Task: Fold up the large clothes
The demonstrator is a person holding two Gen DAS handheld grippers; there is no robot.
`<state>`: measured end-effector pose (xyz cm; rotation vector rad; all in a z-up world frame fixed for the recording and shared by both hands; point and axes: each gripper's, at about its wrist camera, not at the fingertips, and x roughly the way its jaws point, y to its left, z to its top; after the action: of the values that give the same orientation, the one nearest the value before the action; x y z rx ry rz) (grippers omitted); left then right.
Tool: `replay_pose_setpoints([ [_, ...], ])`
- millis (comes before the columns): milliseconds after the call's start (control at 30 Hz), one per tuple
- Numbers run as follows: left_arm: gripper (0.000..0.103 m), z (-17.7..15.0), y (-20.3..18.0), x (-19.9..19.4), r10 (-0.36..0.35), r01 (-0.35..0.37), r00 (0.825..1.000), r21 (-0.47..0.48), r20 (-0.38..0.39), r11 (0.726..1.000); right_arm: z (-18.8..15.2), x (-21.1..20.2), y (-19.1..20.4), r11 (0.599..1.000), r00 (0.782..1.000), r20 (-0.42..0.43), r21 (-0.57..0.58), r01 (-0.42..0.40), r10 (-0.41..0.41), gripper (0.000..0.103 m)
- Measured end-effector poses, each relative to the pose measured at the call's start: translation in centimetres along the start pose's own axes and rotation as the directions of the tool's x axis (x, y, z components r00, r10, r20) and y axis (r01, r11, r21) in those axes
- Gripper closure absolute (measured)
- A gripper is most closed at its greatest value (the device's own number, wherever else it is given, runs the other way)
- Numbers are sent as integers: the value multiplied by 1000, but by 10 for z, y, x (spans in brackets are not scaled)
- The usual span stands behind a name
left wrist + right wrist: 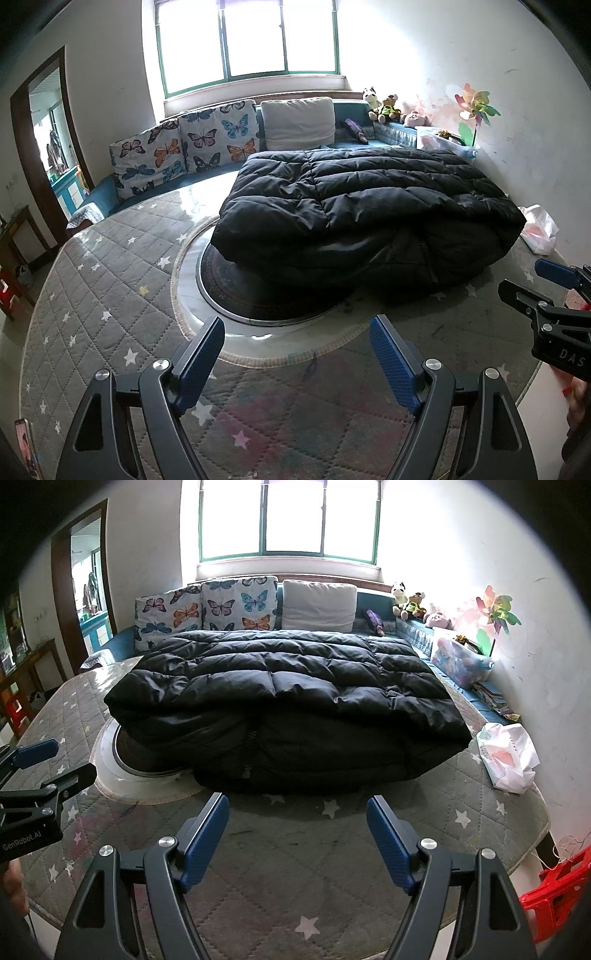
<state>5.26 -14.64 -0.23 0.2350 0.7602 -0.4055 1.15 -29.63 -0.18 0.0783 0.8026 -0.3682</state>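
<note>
A large black quilted down coat (pixel 365 206) lies folded over itself on the round table, its upper layer covering a lower layer with a zipper; it also shows in the right wrist view (pixel 288 698). My left gripper (pixel 297 339) is open and empty, held above the table in front of the coat's near left edge. My right gripper (pixel 297 816) is open and empty, just short of the coat's near edge. The right gripper also shows at the right edge of the left wrist view (pixel 550 280), and the left gripper at the left edge of the right wrist view (pixel 40 760).
The table has a grey star-print quilted cover (pixel 110 295) and a round glass turntable (pixel 221 295) partly under the coat. A crumpled white plastic bag (pixel 509 757) lies right of the coat. A sofa with butterfly cushions (pixel 184 144) stands behind. A red stool (pixel 554 893) is at lower right.
</note>
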Motion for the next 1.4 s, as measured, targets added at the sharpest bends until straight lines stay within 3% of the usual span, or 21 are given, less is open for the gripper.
replay_pose_setpoints([
  [1400, 17, -2, -2, 2, -6, 6, 1000, 1, -5, 1000, 1, 3, 4, 1000, 1000, -5, -11, -9, 9, 19],
])
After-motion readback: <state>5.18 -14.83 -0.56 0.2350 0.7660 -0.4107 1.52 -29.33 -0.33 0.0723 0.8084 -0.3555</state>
